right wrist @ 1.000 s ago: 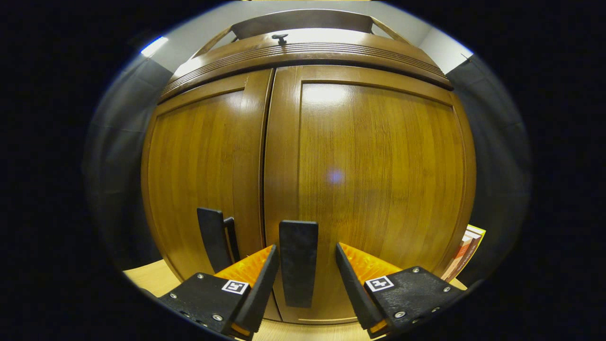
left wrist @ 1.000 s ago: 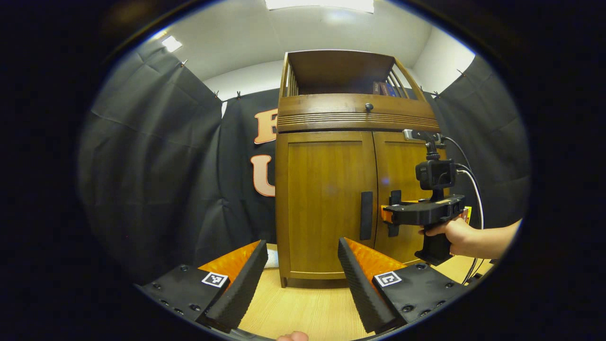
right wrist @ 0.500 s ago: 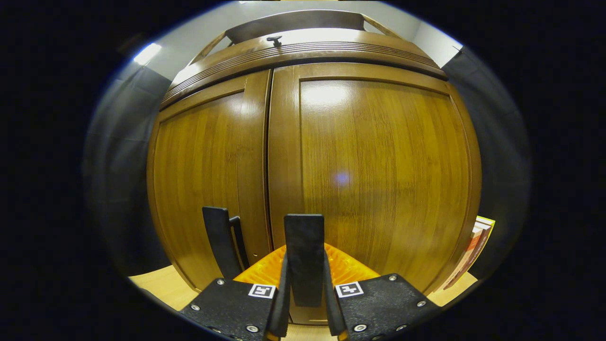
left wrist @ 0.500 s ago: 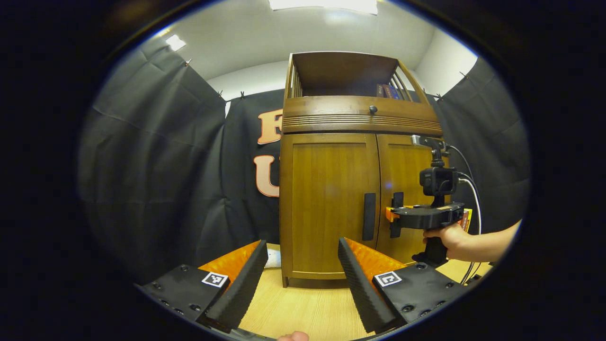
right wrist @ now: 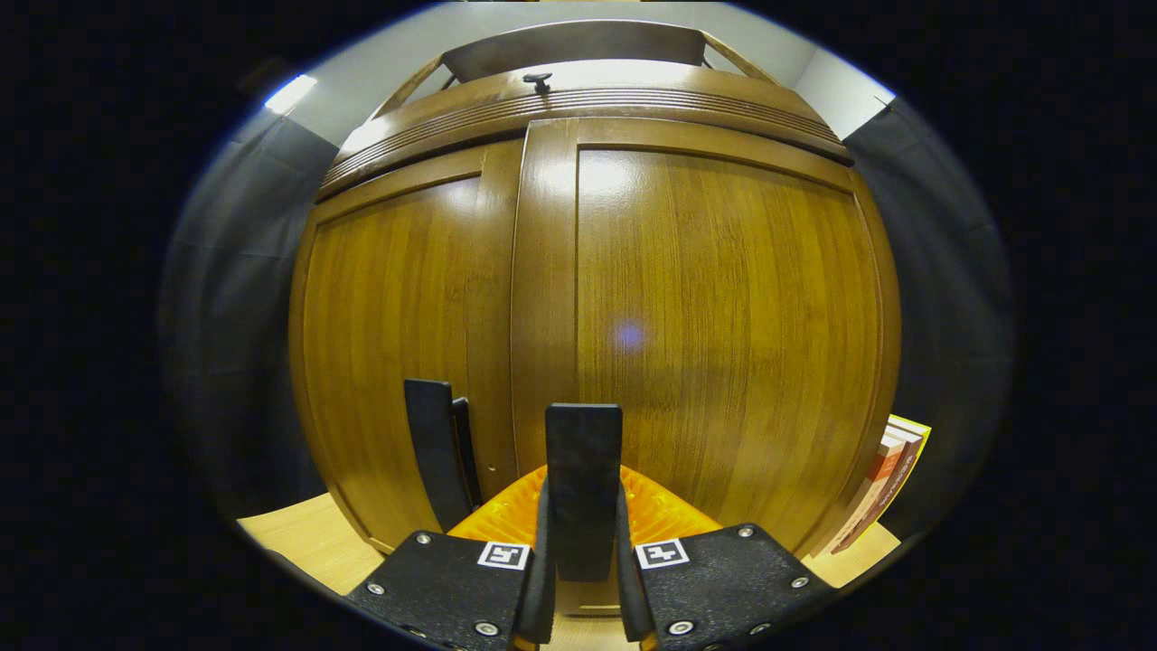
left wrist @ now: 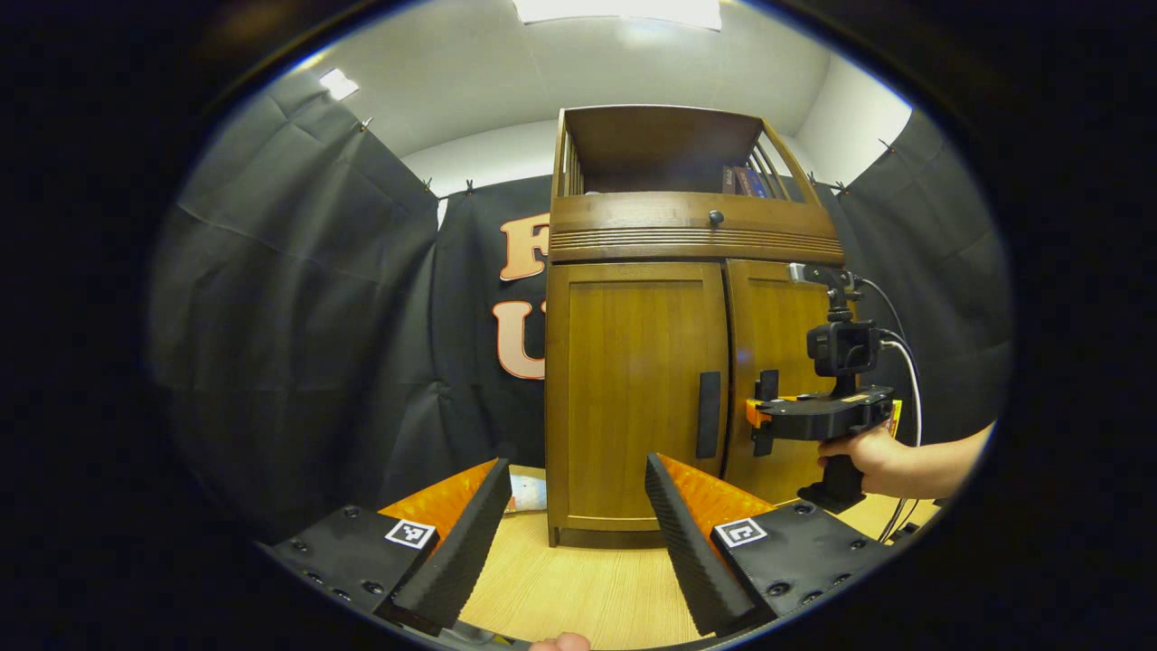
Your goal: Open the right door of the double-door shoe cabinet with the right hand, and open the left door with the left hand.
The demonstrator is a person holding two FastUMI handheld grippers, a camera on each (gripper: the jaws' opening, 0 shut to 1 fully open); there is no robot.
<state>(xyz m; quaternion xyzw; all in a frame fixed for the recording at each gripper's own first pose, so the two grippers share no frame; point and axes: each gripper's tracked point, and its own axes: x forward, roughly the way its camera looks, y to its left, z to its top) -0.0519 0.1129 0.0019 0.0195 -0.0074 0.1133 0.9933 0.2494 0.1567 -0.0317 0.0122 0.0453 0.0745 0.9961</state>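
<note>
A: Where is the shoe cabinet (left wrist: pixel 687 362), and what do the hand-held grippers do?

B: It stands on the pale wooden floor (left wrist: pixel 578 588) before the black cloth wall. The right hand-held gripper (right wrist: pixel 583 533) is clenched on the right door handle (right wrist: pixel 583 479); both fingers press on the black vertical bar. The left hand-held gripper (left wrist: pixel 569 533) is released, its fingers wide apart, well back from the cabinet, and it holds nothing.

A: How will the doors handle?

B: I think they are stiff and rigid wood panels, rather light on their hinges. The right door (right wrist: pixel 723 334) looks closed or almost closed. The handle is smooth, so a grip on the middle of the bar is safest, and the pull should follow an arc about the outer hinge.

A: And the left door (left wrist: pixel 633 389)?

B: Its handle (left wrist: pixel 709 414) is just beside the other one. The right gripper and the person's hand (left wrist: pixel 868 457) are near it, so the left approach has little room.

A: Anything else around?

B: Some books (right wrist: pixel 881 493) lean beside the cabinet's right side; the opening door may reach them.
</note>
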